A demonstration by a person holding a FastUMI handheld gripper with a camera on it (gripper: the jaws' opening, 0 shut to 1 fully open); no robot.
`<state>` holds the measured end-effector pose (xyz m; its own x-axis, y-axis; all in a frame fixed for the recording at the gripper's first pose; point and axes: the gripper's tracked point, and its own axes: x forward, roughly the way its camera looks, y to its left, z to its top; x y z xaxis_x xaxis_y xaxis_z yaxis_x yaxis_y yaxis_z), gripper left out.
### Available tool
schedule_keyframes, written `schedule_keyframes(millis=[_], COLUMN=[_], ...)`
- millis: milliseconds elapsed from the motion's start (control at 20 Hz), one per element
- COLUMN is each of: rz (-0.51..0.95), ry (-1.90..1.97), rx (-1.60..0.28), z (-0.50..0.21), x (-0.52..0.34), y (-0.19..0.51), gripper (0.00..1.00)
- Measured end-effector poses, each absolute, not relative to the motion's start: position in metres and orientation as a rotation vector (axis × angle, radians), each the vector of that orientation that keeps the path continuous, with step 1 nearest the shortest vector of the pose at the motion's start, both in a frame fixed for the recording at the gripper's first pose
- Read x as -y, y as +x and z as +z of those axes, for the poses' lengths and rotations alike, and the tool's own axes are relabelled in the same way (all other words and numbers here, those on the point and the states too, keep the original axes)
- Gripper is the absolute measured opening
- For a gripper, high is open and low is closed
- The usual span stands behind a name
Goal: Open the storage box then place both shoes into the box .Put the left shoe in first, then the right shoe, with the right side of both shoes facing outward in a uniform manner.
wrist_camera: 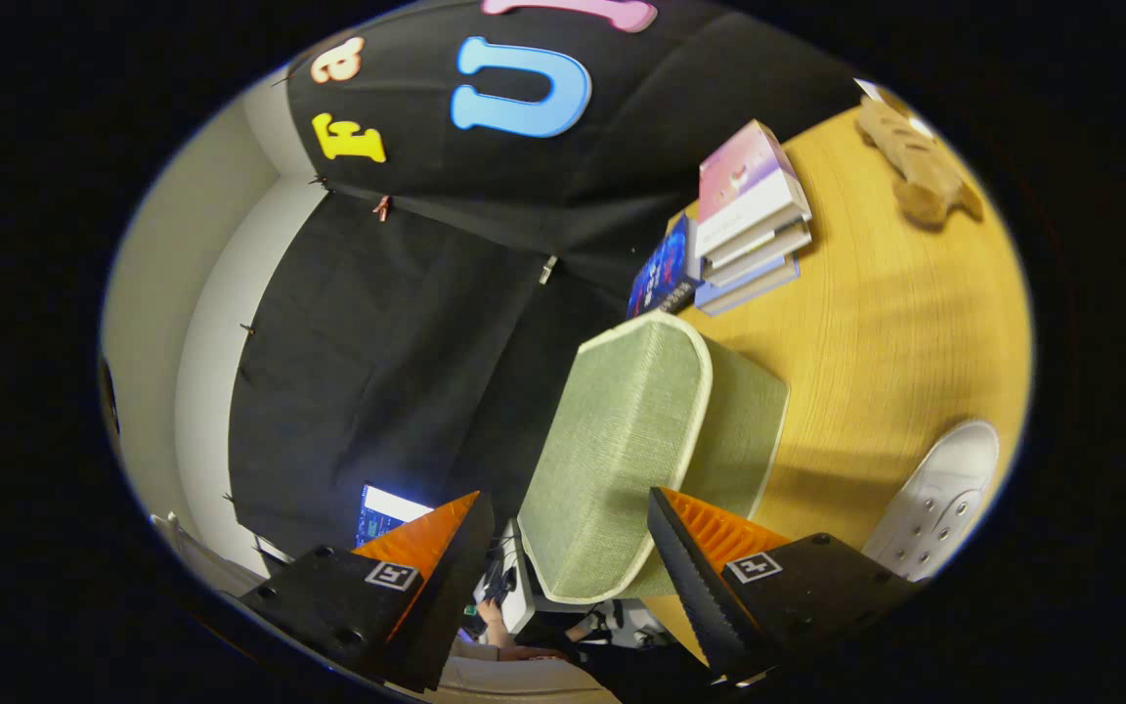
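My tongs [563, 538] stand wide open, with nothing pinched between them. The two orange-and-black fingers [426, 548] are spread well apart, and the serrated inner face of the other finger shows clearly. The view is rolled, so the table [895, 323] runs up one side instead of lying level.

The storage box [641, 450], green fabric with pale piping round its edges, sits on the wooden table just ahead of the fingers. Its near end reaches down into the gap between them, closer to the serrated finger. I cannot tell whether either finger touches the fabric. The broad face turned toward me is flat and unbroken and sits flush with the body. That face looks closed, though I cannot tell which face is the lid.

One white shoe [939, 499] lies on the table just beyond the serrated finger, apart from the box. It shows a perforated white surface; I cannot tell whether it is the left or the right.

Beyond the box, a stack of books [749, 220] rests on the table near its far edge. A brown plush toy [920, 161] lies farther along the table, well apart from the books.

Below the fingers, a person's hand [497, 621] and part of a lit screen [382, 513] are visible.
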<state>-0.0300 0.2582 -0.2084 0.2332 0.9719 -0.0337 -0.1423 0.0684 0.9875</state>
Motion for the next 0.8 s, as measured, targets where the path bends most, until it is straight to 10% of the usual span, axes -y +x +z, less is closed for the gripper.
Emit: schedule_keyframes(millis=[800], rz=[1.190], ry=[1.652], rx=[-1.121], z=[-0.238], x=[-0.309], y=[-0.015], gripper=[0.89])
